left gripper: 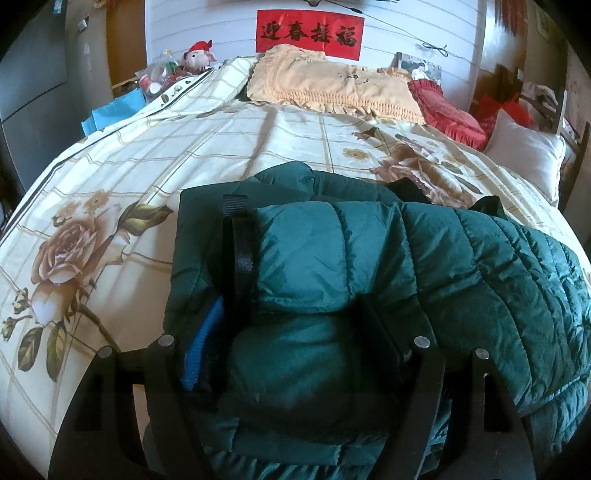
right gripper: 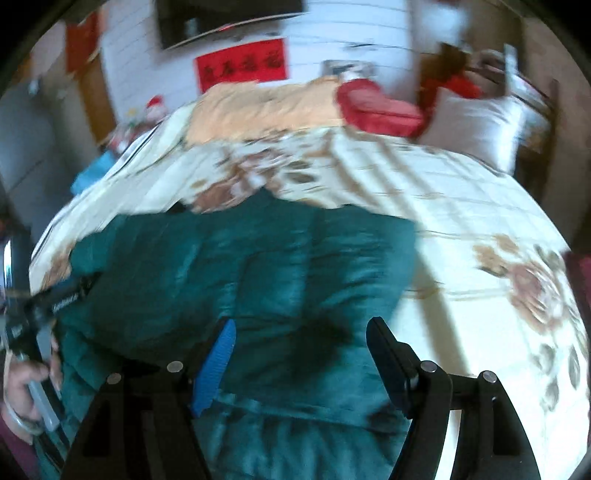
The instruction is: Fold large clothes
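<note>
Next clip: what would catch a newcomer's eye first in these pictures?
A dark green puffer jacket lies bunched on the floral bedspread, filling the foreground of both views. Behind it, a red banner with black characters hangs on the white wall. A red cushion rests near the headboard, to the right.

The green jacket [left gripper: 369, 266] is quilted, puffy cloth with a slight sheen, stitched in channels and creased. Under it the bed [left gripper: 166, 155] carries a matt printed cotton-like cover with roses. Beyond the jacket a peach pillow cover [left gripper: 332, 85] has a fringed, ruffled edge. The left gripper [left gripper: 299, 328] is matt black plastic with a ribbed blue pad [left gripper: 201, 350] and shiny metal pins.
</note>
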`<state>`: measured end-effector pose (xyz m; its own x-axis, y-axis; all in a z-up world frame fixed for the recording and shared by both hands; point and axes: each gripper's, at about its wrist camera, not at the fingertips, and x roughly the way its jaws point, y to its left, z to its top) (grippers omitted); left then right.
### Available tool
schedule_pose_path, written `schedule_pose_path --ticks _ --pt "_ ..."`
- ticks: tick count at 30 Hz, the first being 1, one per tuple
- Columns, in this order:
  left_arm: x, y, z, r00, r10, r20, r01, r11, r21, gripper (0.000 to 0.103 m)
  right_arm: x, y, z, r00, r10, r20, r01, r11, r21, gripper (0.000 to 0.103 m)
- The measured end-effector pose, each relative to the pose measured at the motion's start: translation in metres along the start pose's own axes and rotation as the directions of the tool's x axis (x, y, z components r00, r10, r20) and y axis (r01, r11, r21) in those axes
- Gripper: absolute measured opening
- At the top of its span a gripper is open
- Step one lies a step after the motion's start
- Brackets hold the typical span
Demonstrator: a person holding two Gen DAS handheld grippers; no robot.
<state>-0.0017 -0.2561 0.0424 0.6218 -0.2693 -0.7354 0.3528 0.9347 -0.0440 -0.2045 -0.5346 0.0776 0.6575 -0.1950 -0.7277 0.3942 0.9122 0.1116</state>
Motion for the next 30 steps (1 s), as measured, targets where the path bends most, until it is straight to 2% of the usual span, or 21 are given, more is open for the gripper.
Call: schedule_pose_path --ticks 2,4,6,8,11,13,16,19,22,26,27,30 --pt "0.000 0.001 0.000 1.000 0.001 0.000 -0.001 1.000 0.002 0.075 0.009 -0.001 -0.003 0.999 -0.014 -0.046 0.013 1.000 -0.021 0.068" --pt "0.000 0.000 0.000 1.000 0.000 0.000 0.000 1.000 0.001 0.076 0.024 -0.002 -0.007 0.995 -0.056 -0.089 0.052 0.998 -0.045 0.059" --pt "0.002 0.000 0.000 1.000 -0.005 -0.005 0.005 1.000 0.004 0.081 0.037 -0.007 -0.013 0.993 -0.046 -0.108 0.044 0.999 -0.025 0.059" --pt "0.003 -0.002 0.001 1.000 0.001 -0.007 0.000 1.000 0.011 0.081 0.045 -0.012 -0.016 0.993 -0.060 -0.105 0.058 0.998 -0.030 0.064" --pt "0.001 -0.002 0.002 1.000 -0.004 -0.004 0.004 1.000 0.011 0.081 0.039 -0.024 -0.013 0.991 -0.016 -0.130 0.021 0.999 0.038 0.065" --pt "-0.002 0.001 0.002 1.000 -0.025 -0.009 0.025 1.000 0.011 0.081 0.020 -0.034 -0.009 0.995 -0.004 -0.102 0.011 0.997 0.071 0.065" --pt "-0.013 0.009 0.004 0.999 -0.048 -0.019 0.048 0.999 0.008 0.081 -0.015 -0.045 -0.011 0.999 -0.039 -0.026 0.041 0.993 0.106 0.065" --pt "-0.029 0.017 0.004 0.998 -0.060 -0.003 0.060 0.998 -0.016 0.081 -0.031 -0.043 -0.011 0.999 -0.040 0.000 0.040 0.993 0.111 0.065" --pt "-0.041 0.022 0.001 0.998 -0.069 -0.004 0.069 0.997 -0.025 0.081 -0.019 -0.025 -0.009 0.998 -0.064 -0.024 0.065 0.996 0.054 0.065" --pt "-0.047 0.027 -0.010 0.999 -0.018 -0.039 0.018 1.000 0.005 0.081 0.015 -0.013 -0.018 0.989 -0.109 -0.100 0.112 0.994 0.020 0.064" --pt "-0.049 0.031 -0.013 0.998 -0.026 -0.049 0.026 1.000 0.001 0.081 0.023 -0.010 -0.022 0.984 -0.133 -0.115 0.134 0.991 -0.001 0.064" --pt "-0.061 0.044 -0.024 0.997 -0.031 -0.064 0.031 0.999 -0.013 0.081 0.024 -0.011 -0.029 0.984 -0.135 -0.120 0.138 0.990 0.012 0.064"
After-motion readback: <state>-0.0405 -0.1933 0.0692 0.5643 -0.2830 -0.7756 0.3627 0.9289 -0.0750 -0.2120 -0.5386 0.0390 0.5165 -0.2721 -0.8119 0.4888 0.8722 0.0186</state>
